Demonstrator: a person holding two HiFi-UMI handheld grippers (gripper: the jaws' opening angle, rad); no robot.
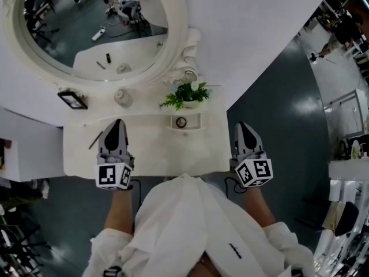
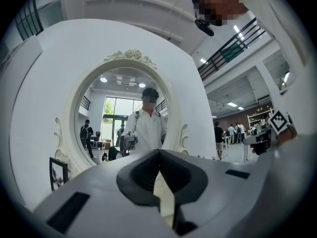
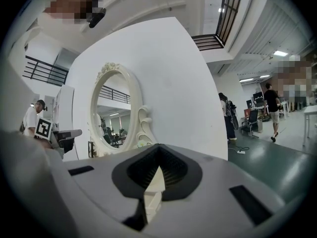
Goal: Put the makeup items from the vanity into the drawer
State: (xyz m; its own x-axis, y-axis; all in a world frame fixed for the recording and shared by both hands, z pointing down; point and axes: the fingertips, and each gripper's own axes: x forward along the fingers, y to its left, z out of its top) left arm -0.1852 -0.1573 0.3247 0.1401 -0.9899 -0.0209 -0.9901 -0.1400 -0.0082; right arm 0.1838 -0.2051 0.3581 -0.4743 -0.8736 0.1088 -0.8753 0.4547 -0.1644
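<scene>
- The left gripper [image 2: 159, 153] is keeping its fingers [image 2: 137, 176] pressed together, with nothing sitting between them.
- The right gripper [image 3: 158, 151] is likewise holding its fingers [image 3: 173, 168] together, tips meeting, and is carrying nothing.
- In the head view the left gripper [image 1: 119, 122] is hovering over the white table [image 1: 150, 152], to the left of the potted plant [image 1: 185, 94] and nearer the person.
- The right gripper [image 1: 240, 125] is hanging to the right of the plant and nearer the person, past the table's edge and over the dark floor [image 1: 288, 120].
- A thin dark stick [image 1: 95, 140] is lying on the table just beside the left gripper, on its side away from the plant.
- A small round item [image 1: 181, 122] is sitting in a shallow white tray [image 1: 195, 122] just in front of the plant.
- A round jar [image 1: 123, 98] is standing left of the plant, near the oval mirror [image 1: 179, 39].
- A dark picture frame [image 1: 72, 100] is standing farther left of the plant, beyond the jar.
</scene>
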